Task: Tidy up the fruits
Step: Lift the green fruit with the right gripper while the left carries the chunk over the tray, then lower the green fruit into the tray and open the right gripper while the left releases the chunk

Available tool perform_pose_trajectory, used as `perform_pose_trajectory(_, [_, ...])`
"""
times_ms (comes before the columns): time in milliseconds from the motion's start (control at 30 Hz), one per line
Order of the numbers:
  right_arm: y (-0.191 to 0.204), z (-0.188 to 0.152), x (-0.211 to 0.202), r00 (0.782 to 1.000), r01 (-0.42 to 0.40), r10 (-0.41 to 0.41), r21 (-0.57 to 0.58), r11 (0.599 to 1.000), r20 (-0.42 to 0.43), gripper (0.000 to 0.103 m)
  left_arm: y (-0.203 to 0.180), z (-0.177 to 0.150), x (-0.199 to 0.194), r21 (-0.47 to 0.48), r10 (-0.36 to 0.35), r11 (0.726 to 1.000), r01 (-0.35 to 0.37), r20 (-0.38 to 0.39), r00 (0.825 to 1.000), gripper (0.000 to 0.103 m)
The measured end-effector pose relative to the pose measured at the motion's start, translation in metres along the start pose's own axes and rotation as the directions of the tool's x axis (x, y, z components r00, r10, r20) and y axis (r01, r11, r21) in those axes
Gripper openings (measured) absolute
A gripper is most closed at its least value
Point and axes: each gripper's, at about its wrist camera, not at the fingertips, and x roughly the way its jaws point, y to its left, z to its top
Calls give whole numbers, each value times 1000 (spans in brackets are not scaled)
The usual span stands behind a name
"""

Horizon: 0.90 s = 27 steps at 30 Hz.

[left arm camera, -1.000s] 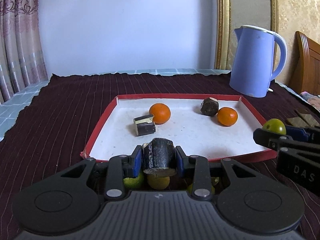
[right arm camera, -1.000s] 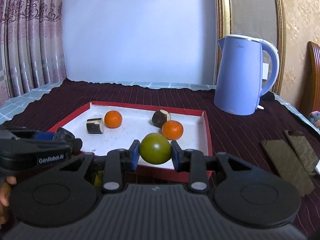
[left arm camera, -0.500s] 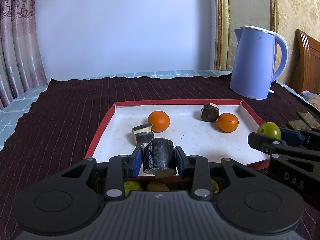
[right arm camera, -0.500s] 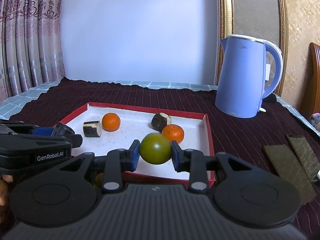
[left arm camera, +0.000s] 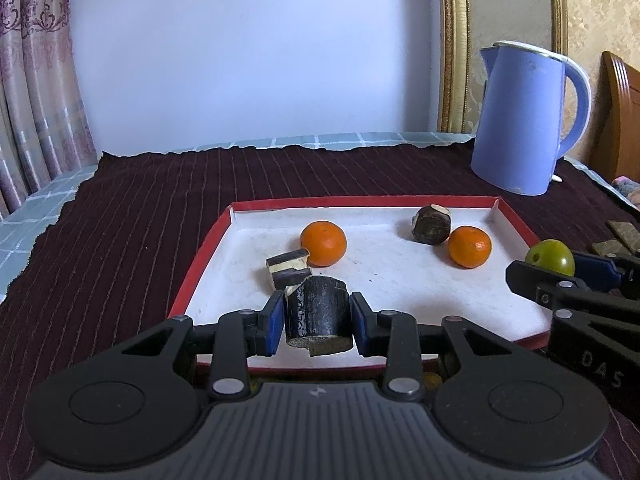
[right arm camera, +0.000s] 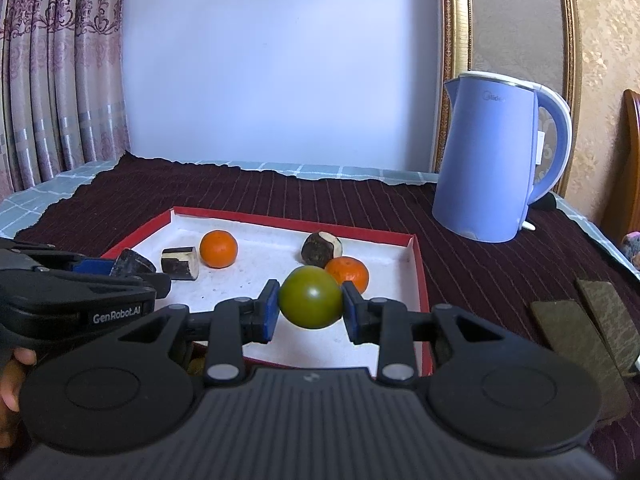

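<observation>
Left wrist view first: our left tongs (left arm camera: pixel 316 322) are clamped on a dark cane chunk (left arm camera: pixel 317 312), blue pads pressed on both its sides, and it hangs just over the near rim of the red-edged tray (left arm camera: pixel 200 256). On the white floor of the tray lie two oranges, one toward the left side (left arm camera: pixel 323 243) and one toward the right (left arm camera: pixel 469 246), each with a dark cane piece beside it: a cut piece (left arm camera: pixel 287 267) near the left orange, a rounder one (left arm camera: pixel 431 224) toward the far right corner.

Over in the right wrist view, our right tongs (right arm camera: pixel 310 309) are closed snugly on a green fruit (right arm camera: pixel 310 297), held above the near right part of the tray, with the right orange (right arm camera: pixel 347 273) just behind it.

So we judge both loads are about to be set down. To do it well, we carry the cane forward past the rim and toward the cut piece, lower until it rests, then let go. The green fruit is round, so we want it down on the floor before releasing, clear of the orange, or it may roll. Something yellowish sits under the left tongs, but it is too hidden to name. The blue kettle (right arm camera: pixel 494 160) stands well apart at the table's far right.
</observation>
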Motion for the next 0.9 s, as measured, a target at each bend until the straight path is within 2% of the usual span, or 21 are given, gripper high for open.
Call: perform_pose_trajectory(900, [-10,11,25,1000,16,-15,8,1000,-21,30,-7,16,35,22,62,998,-61,-26,998,34])
